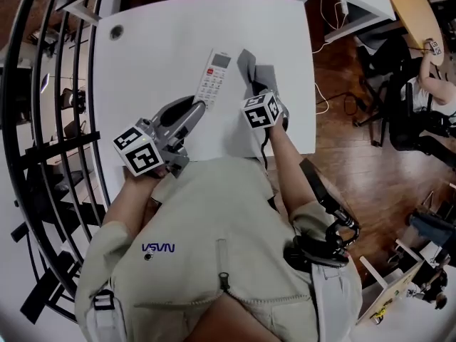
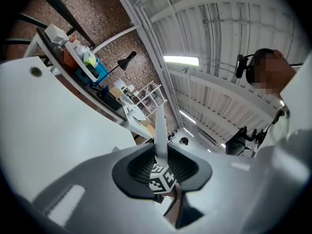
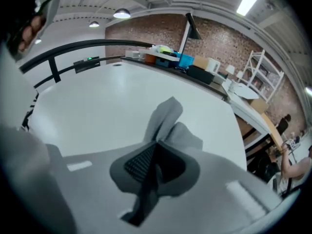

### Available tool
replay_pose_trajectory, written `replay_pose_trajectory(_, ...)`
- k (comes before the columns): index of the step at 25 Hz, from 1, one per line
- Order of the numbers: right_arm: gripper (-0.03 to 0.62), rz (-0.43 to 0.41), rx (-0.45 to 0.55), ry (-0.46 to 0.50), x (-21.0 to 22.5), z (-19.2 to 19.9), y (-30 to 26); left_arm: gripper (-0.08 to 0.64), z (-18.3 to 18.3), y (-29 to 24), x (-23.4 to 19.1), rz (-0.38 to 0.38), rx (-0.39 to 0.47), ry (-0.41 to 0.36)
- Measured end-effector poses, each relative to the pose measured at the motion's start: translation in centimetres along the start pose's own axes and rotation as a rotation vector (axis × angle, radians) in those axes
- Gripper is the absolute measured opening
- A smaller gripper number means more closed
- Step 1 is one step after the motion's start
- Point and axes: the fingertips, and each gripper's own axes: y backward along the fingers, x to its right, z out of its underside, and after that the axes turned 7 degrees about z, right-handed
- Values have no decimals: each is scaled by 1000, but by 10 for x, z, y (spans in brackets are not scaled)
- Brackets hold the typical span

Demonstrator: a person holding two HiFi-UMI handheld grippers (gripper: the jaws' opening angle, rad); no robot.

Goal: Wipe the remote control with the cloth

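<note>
1. Remote (image 1: 214, 75) is pinched at its near end by the left gripper (image 1: 196, 107). It reaches away from the person over the white table (image 1: 157, 41) and seems to be raised off it.
2. In the left gripper view the remote (image 2: 160, 128) shows edge-on as a thin white blade. The jaws stand a narrow way apart and are clamped on its two faces.
3. The right gripper (image 1: 267, 95) has its jaws all but closed on a fold of the grey cloth (image 1: 254, 68). In the right gripper view the rest of the cloth (image 3: 168, 121) fans out ahead of the jaw tips.
4. The cloth sits just right of the remote. I cannot tell whether they touch.
5. Step in hand, as I judge it: both things are gripped and the wipe itself is about to start.
6. The next move calls for the loose cloth to be laid on the remote's button face and drawn along it, while the left gripper holds firm.
7. Pose: the left forearm comes in from lower left with its gripper about level. The right arm reaches forward with its gripper tipped down toward the table.
</note>
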Motion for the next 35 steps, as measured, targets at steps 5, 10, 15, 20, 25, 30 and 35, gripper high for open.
replay_pose_trajectory(5, 8, 20, 285, -240, 35, -68, 76, 91, -18, 2, 2, 25, 50, 44)
replay_pose_trajectory(10, 8, -87, 783, -303, 53, -189, 225, 91, -21, -7, 4, 68, 33, 70)
replay_pose_trajectory(15, 8, -109, 882, -192, 44, -232, 255, 91, -19, -27, 25, 145, 4, 64)
replay_pose_trajectory(20, 8, -173, 828, -182, 19, -220, 254, 91, -24, -37, 34, 172, -5, 71)
replay_pose_trajectory(25, 8, -366, 750, -175, -27, -195, 255, 91, -29, -36, 30, 181, 15, 83)
replay_pose_trajectory(30, 6, -435, 768, -151, -39, -199, 272, 91, -35, -32, 20, 94, -16, -98)
replay_pose_trajectory(35, 6, -114, 778, -41, 24, -239, 275, 91, -26, -37, 24, -55, -156, -592)
